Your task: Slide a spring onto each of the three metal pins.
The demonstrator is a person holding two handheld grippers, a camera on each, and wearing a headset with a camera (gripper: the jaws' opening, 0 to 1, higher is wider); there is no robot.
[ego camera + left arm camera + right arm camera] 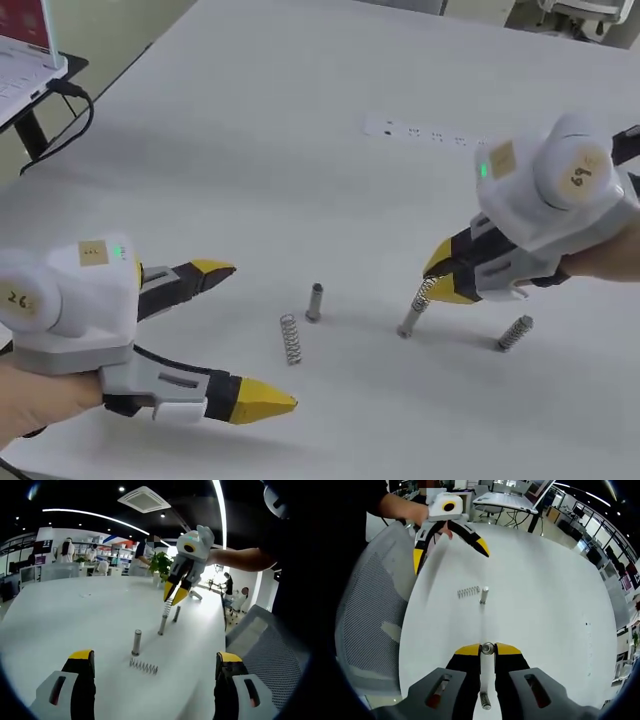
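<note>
Currently the right gripper (437,282), clamped on a spring (424,293), holds it on a tilted pin (409,323). Left gripper (260,335) jaws stand apart. Next: seat it, then grasp the loose spring (290,338) beside the upright pin (314,302).

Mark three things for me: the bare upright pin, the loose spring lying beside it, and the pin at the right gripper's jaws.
bare upright pin (314,302), head view, middle of the shaft.
loose spring (291,339), head view, middle coils.
leaning pin (409,322), head view, lower shaft below the held spring (425,292).
</note>
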